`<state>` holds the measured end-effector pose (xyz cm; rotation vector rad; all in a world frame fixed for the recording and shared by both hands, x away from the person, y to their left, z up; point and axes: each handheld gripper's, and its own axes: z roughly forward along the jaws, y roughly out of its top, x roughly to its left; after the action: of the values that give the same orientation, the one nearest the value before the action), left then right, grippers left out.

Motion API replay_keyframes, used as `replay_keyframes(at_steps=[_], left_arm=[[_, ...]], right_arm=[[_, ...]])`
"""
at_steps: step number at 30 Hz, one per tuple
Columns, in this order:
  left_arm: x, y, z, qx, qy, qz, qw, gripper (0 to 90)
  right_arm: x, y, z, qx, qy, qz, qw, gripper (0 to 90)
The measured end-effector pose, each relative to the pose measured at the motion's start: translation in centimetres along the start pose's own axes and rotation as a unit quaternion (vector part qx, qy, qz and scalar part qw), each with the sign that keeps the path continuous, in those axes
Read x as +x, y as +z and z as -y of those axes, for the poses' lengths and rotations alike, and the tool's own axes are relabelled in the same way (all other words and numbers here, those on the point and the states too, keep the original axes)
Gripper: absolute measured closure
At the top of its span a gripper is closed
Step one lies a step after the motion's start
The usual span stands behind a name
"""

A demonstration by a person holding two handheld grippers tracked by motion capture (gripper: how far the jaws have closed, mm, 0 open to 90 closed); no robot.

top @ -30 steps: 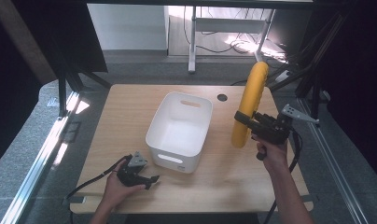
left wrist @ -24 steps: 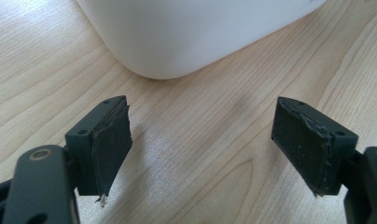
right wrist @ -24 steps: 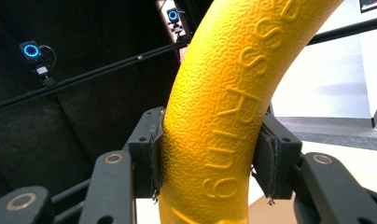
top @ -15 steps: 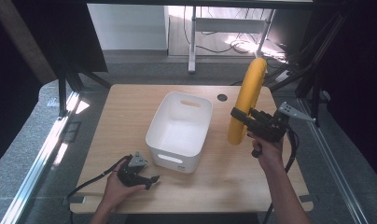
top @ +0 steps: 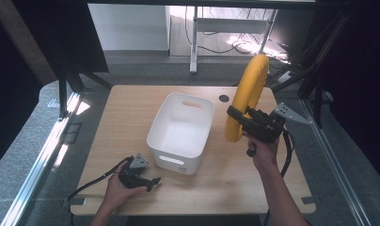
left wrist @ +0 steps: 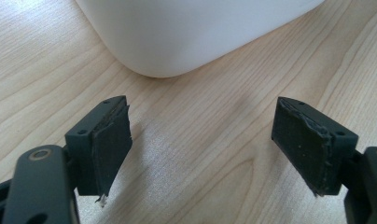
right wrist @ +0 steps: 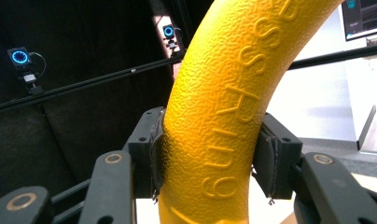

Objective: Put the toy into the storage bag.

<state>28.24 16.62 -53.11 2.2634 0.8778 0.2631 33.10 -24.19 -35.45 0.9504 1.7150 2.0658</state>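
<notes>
A long yellow foam roller [top: 247,96] stands nearly upright in the air to the right of the white bin [top: 181,132], its top curving away. My right gripper [top: 233,113] is shut on its lower part; in the right gripper view both pads press into the yellow roller [right wrist: 224,121], which has raised lettering. My left gripper [top: 150,182] rests on the table near the front edge, just in front of the bin's near left corner. Its jaws stand open over bare wood [left wrist: 200,140], with the bin's rounded corner [left wrist: 177,32] just ahead.
The wooden table [top: 131,108] has a dark cable hole [top: 224,98] behind the bin. A cable [top: 91,183] trails left from the left gripper. Black frame posts and a metal rail line the table's sides.
The right hand has carried the yellow roller a little leftward, closer to the bin. The left gripper has stayed put.
</notes>
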Motion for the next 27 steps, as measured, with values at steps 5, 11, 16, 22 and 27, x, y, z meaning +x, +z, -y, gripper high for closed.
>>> replay_keyframes(at_steps=[5, 11, 16, 22, 27], left_arm=[[0.0, 0.0, 0.0, 0.001, 0.001, 0.000, 1.0000, 19.8], [0.0, 0.0, 0.0, 0.001, 0.001, 0.001, 1.0000, 19.8], [0.0, 0.1, 0.0, 0.001, 0.002, 0.000, 1.0000, 19.8], [0.0, 0.1, 0.0, 0.003, 0.003, 0.000, 1.0000, 19.7], [0.0, 0.0, 0.0, 0.003, 0.004, 0.000, 1.0000, 19.7]], right_arm=[[0.7, 0.6, 0.1, -0.013, -0.009, 0.014, 0.9998, 49.7], [1.6, 1.4, 0.1, -0.021, -0.026, 0.042, 0.9985, 49.7], [2.3, 2.3, 0.0, -0.024, -0.036, 0.064, 0.9970, 49.6], [3.2, 3.1, -0.3, -0.035, -0.049, 0.076, 0.9953, 49.6], [4.1, 3.7, -0.7, -0.041, -0.064, 0.077, 0.9941, 49.6]])
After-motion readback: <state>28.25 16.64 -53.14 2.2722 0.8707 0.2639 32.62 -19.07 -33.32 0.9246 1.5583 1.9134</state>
